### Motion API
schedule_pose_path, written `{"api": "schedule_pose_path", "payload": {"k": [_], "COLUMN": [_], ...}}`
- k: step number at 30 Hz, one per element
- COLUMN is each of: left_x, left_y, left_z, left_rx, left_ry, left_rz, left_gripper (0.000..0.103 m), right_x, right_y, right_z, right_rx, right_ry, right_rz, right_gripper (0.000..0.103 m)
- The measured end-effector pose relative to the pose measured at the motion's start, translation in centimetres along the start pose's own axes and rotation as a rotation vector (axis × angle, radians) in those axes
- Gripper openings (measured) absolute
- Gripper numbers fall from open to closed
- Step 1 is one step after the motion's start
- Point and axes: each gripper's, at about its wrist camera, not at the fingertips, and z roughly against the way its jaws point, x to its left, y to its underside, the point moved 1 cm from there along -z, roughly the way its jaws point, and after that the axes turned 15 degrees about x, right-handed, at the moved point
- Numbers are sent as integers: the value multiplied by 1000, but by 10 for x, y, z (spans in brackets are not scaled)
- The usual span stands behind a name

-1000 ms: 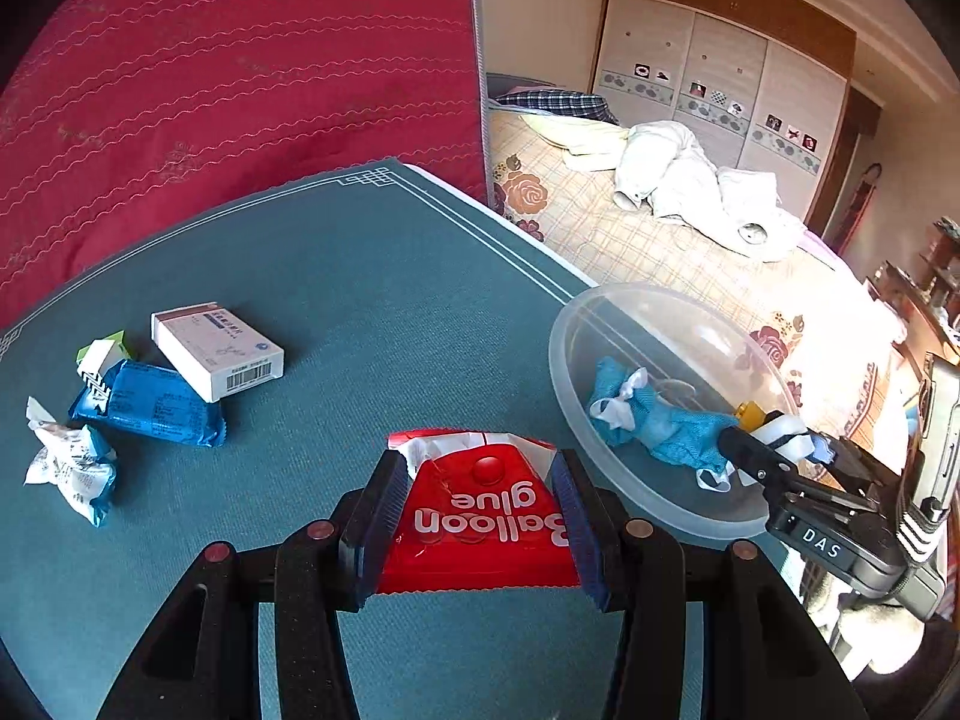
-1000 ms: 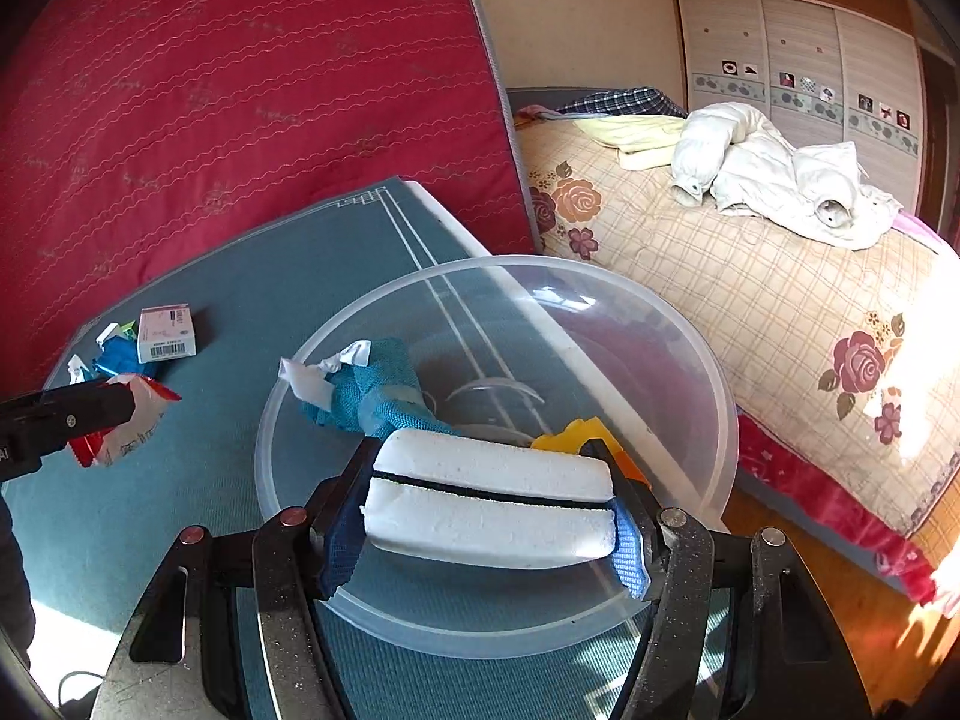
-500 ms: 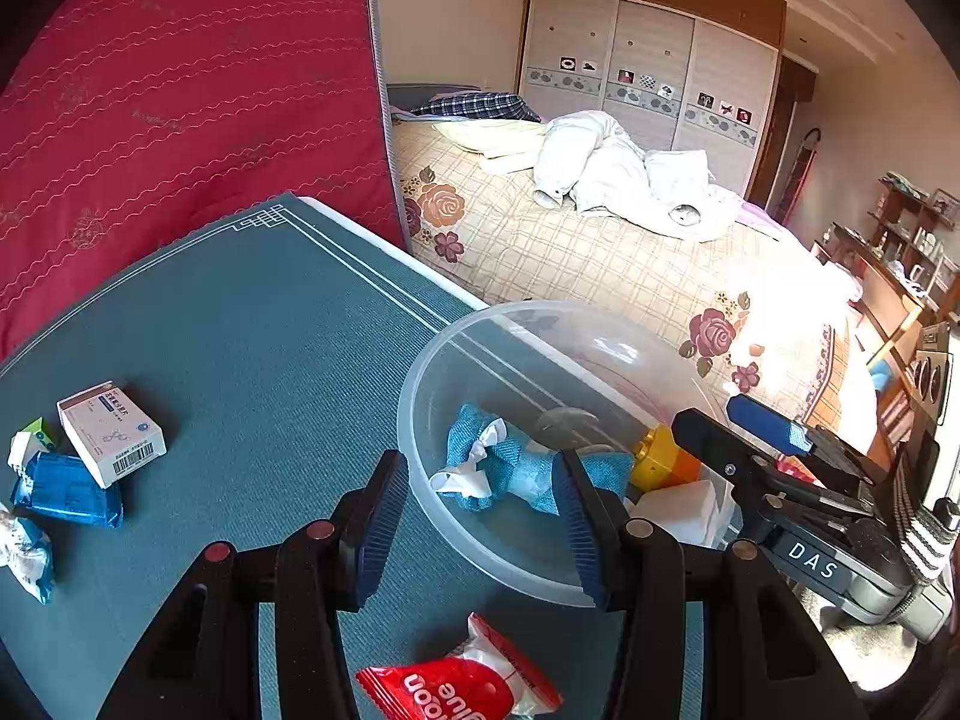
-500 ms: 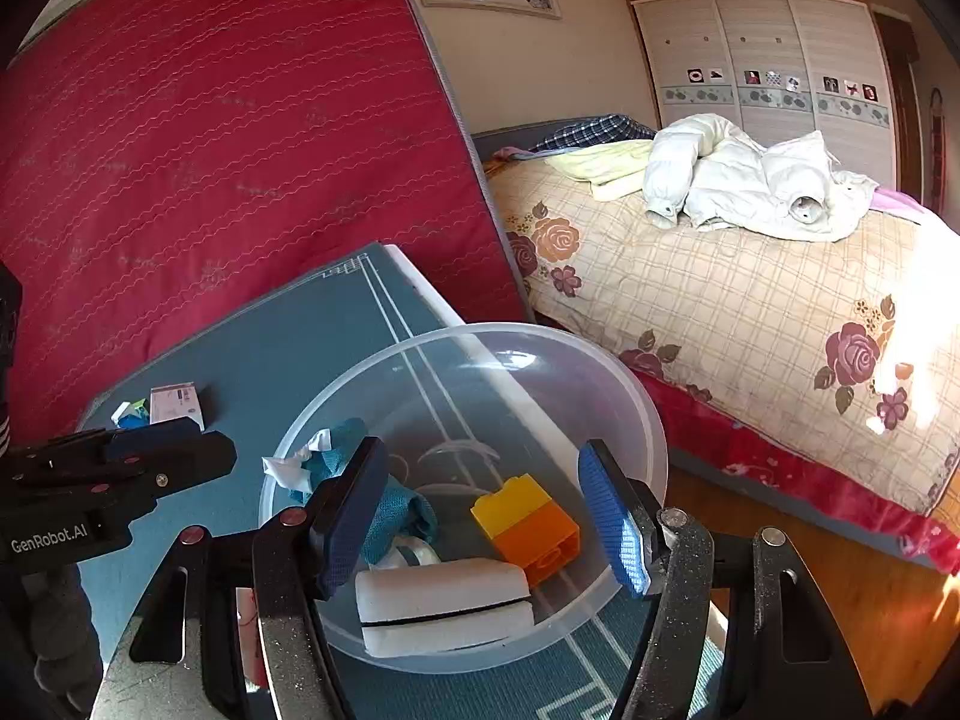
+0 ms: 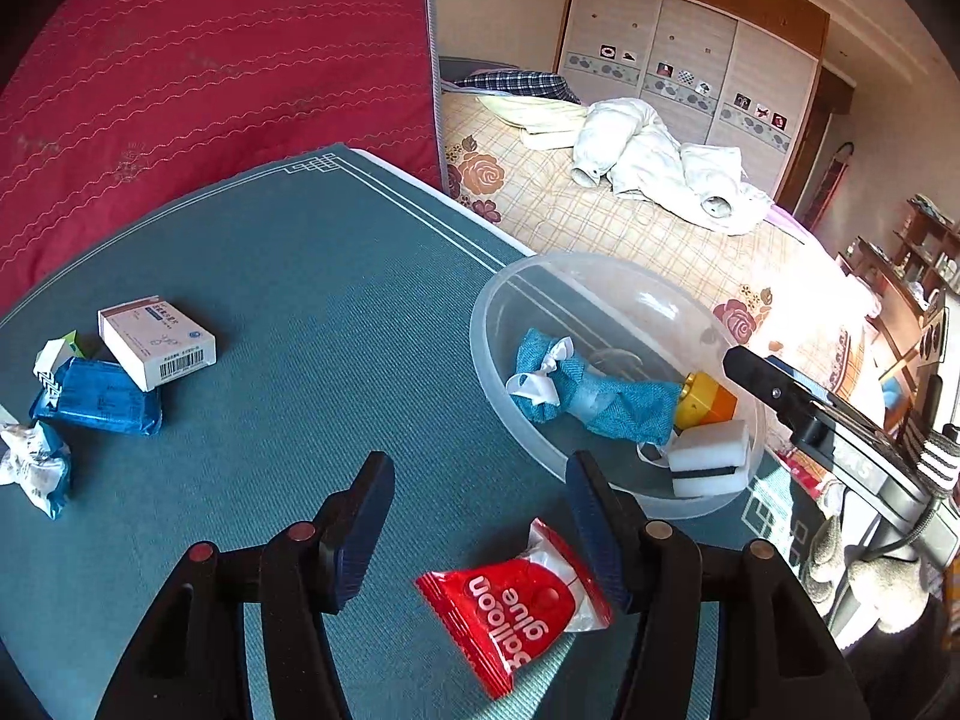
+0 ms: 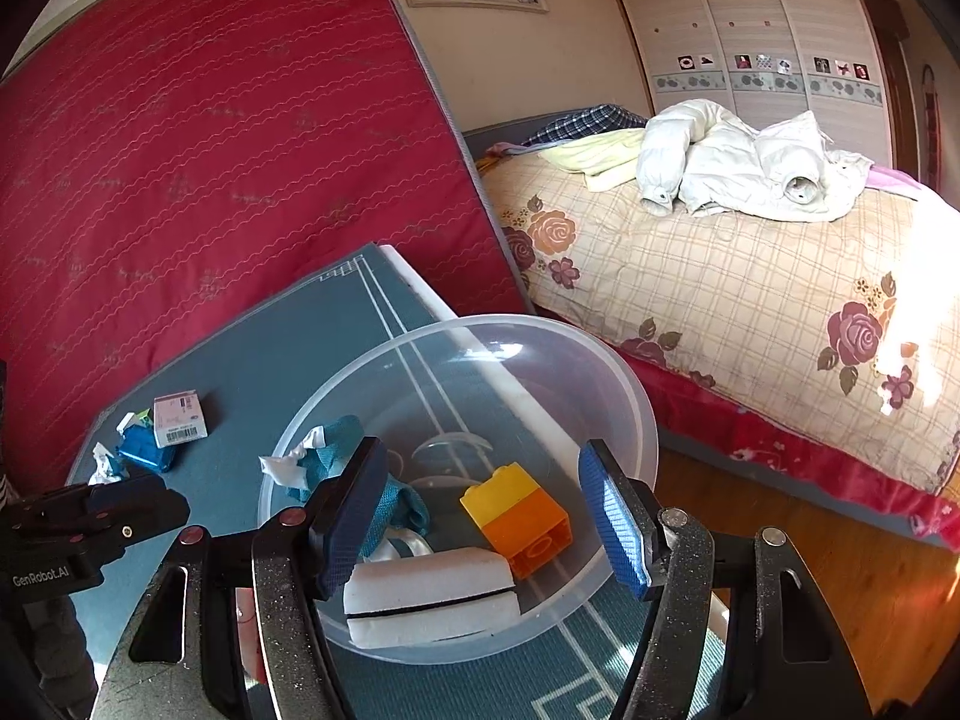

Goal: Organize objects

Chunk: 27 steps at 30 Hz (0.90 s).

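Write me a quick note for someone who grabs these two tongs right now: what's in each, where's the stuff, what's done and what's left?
Left tongs: open, holding nothing, over the table.
Right tongs: open, holding nothing, above the bowl.
In the bowl: sponge, toy brick, blue cloth.
Not in the bowl: the red packet lies on the table just under the left tongs, beside the bowl.
Also on the table, far left: white box, blue pack, small wrapped packet.
Left to do, probably: packet first, then those three.
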Motion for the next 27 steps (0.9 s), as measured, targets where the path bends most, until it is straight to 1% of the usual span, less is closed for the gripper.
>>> {"api": "schedule_pose_path", "payload": {"k": [2, 4, 9, 12, 15, 16, 18, 19, 22, 27], "left_x": [2, 0, -11, -16, -20, -21, -24, -24, -22, -18], "left_y": [8, 15, 27, 28, 30, 32, 34, 35, 37, 32], "left_z": [-1, -5, -24, -34, -41, -42, -41, -40, -33, -16], "left_rx": [18, 34, 107, 132, 146, 151, 146, 148, 135, 95], "left_ry": [17, 24, 34, 38, 29, 32, 23, 30, 35, 36], "left_rz": [8, 13, -3, -1, -16, -23, -47, -55, -65, -64], "left_gripper": [80, 86, 88, 88, 86, 81, 76, 72, 68, 67], "right_x": [1, 2, 3, 3, 3, 3, 1, -1, -3, -6], "right_y": [1, 1, 3, 3, 3, 2, 2, 2, 1, -1], "right_z": [0, 0, 1, 1, 2, 2, 2, 1, 0, 3], "right_rx": [-1, -2, 1, 1, 0, -1, -1, -1, 0, -13], "right_ry": [-2, -1, 0, 0, 2, 3, 5, 5, 7, 9], "right_rz": [2, 3, 5, 4, 1, -1, -6, -9, -15, -22], "right_gripper": [68, 69, 69, 69, 69, 69, 69, 69, 69, 69]}}
